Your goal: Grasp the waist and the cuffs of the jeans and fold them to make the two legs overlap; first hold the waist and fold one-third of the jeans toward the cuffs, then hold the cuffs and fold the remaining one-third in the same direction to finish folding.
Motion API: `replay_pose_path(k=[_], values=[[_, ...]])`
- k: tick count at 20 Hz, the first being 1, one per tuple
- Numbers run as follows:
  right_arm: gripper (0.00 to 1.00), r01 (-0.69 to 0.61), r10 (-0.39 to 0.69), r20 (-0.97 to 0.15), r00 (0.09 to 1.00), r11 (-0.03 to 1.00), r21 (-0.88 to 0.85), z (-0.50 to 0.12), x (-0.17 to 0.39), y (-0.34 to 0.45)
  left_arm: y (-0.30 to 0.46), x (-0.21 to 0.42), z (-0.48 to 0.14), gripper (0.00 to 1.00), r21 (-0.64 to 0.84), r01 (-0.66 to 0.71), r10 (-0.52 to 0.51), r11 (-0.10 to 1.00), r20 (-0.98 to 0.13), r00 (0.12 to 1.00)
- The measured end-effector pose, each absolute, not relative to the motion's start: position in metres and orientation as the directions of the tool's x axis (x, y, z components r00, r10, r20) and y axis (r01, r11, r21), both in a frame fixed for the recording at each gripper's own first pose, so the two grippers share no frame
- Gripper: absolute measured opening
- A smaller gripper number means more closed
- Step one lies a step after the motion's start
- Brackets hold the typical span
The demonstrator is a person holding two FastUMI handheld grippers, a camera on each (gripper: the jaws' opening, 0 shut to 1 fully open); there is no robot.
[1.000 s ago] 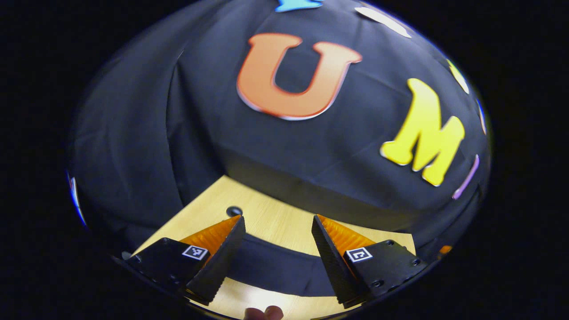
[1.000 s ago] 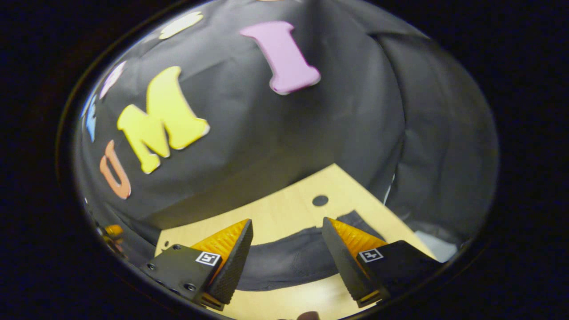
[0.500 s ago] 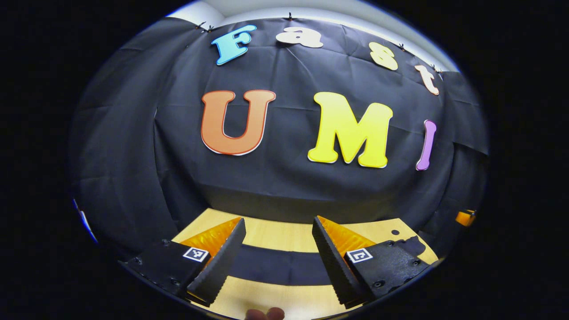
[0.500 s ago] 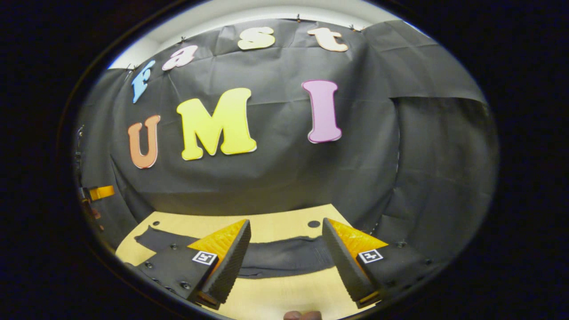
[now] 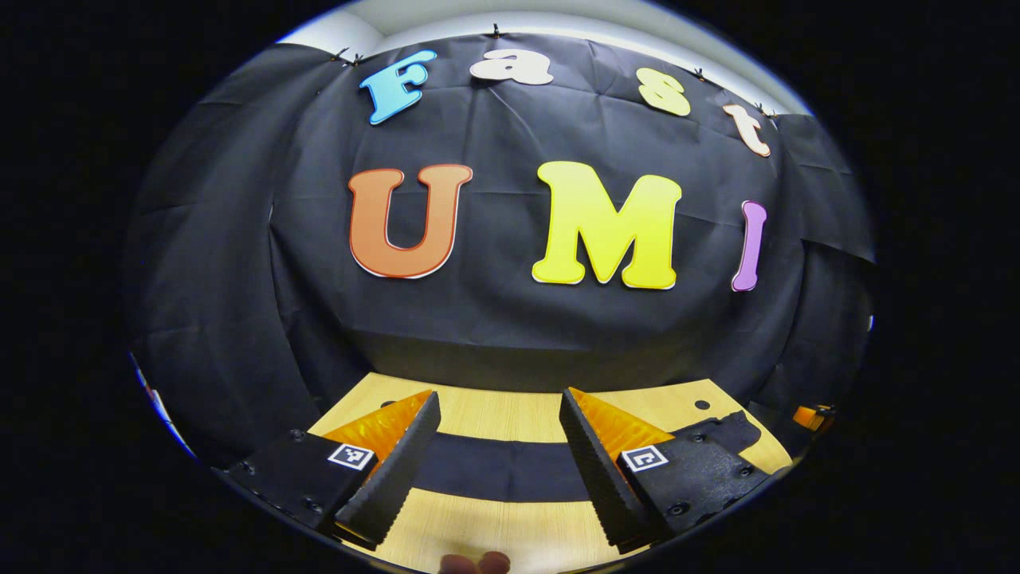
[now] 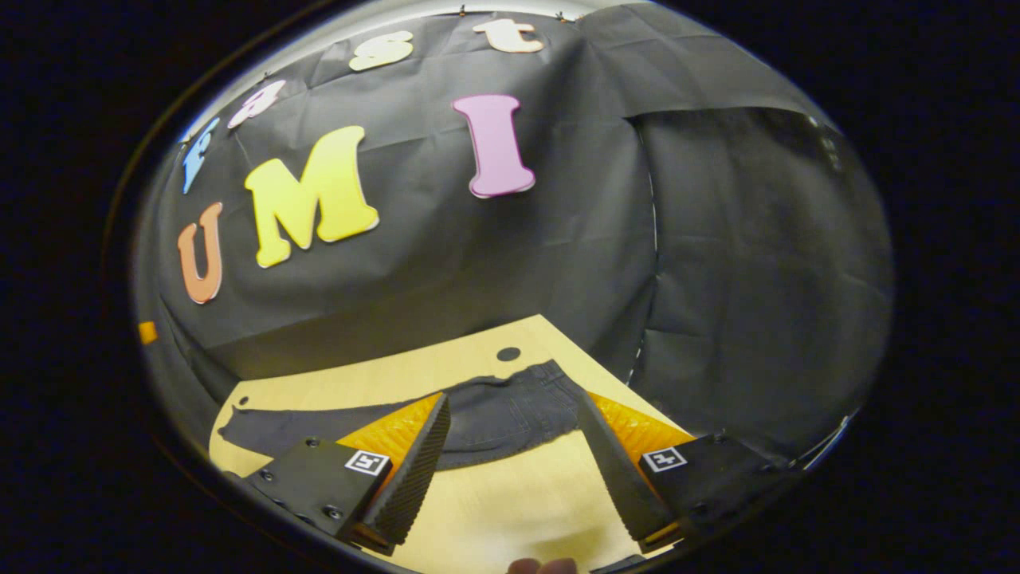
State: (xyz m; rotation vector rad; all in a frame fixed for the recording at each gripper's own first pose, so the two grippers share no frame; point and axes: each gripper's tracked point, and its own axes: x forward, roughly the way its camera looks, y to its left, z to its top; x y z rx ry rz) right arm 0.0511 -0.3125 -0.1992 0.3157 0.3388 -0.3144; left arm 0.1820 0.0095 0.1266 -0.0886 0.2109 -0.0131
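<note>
Dark jeans lie flat in a long band across the wooden table. In the right gripper view the jeans run from the cuffs at the left to the waist and back pocket at the right. My left gripper hovers above the middle of the legs, open, with nothing between its fingers. Open too, my right gripper hangs above the waist end, apart from the cloth.
A round hole in the table sits just behind the waist, near the far right corner. The table's far edge meets the black cloth wall. A person's fingertips show below the left gripper. An orange part of the other gripper shows far right.
Both views have tipped up from a slanted look to a more level one. The right gripper has since swung right toward the waist end. Both grippers stay open.
</note>
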Motion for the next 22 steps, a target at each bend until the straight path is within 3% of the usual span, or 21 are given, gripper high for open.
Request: replay_pose_path(k=[5, 6, 7, 8, 9, 11, 15, 16, 19, 22], values=[[0.99, 0.452, -0.265, -0.487, 0.832, 0.833, 0.318, -0.285, 0.122, -0.366, -0.002, 0.183, 0.127, 0.97, -0.075, -0.018, -0.001, 0.997, -0.238, 0.971], [0.94, 0.471, -0.273, -0.510, 0.816, 0.826, 0.311, -0.299, 0.130, -0.376, -0.006, 0.183, 0.124, 0.96, -0.075, -0.026, 0.006, 0.997, -0.252, 0.968], [0.99, 0.479, -0.280, -0.526, 0.803, 0.828, 0.291, -0.310, 0.139, -0.386, -0.010, 0.182, 0.118, 0.96, -0.073, -0.027, 0.006, 0.997, -0.275, 0.962], [0.94, 0.484, -0.285, -0.542, 0.791, 0.833, 0.269, -0.324, 0.147, -0.392, -0.015, 0.182, 0.111, 0.96, -0.064, -0.028, 0.008, 0.998, -0.294, 0.956], [0.99, 0.486, -0.282, -0.555, 0.783, 0.834, 0.261, -0.333, 0.152, -0.398, -0.016, 0.181, 0.109, 0.97, -0.048, -0.031, 0.015, 0.998, -0.304, 0.953], [0.94, 0.481, -0.263, -0.578, 0.772, 0.837, 0.262, -0.349, 0.164, -0.401, -0.017, 0.182, 0.107, 0.98, -0.032, -0.042, 0.030, 0.999, -0.310, 0.950], [0.94, 0.467, -0.233, -0.595, 0.769, 0.840, 0.275, -0.364, 0.172, -0.400, -0.014, 0.180, 0.100, 0.98, -0.038, -0.073, 0.057, 0.997, -0.328, 0.943], [0.99, 0.459, -0.224, -0.604, 0.765, 0.848, 0.266, -0.369, 0.169, -0.399, -0.010, 0.180, 0.098, 0.98, -0.045, -0.085, 0.066, 0.995, -0.332, 0.941], [0.90, 0.437, -0.203, -0.611, 0.765, 0.861, 0.262, -0.376, 0.173, -0.397, -0.004, 0.178, 0.094, 0.98, -0.091, -0.106, 0.068, 0.990, -0.347, 0.935], [0.57, 0.428, -0.178, -0.620, 0.764, 0.859, 0.281, -0.376, 0.179, -0.390, 0.008, 0.175, 0.090, 0.98, -0.121, -0.138, 0.086, 0.983, -0.360, 0.929]])
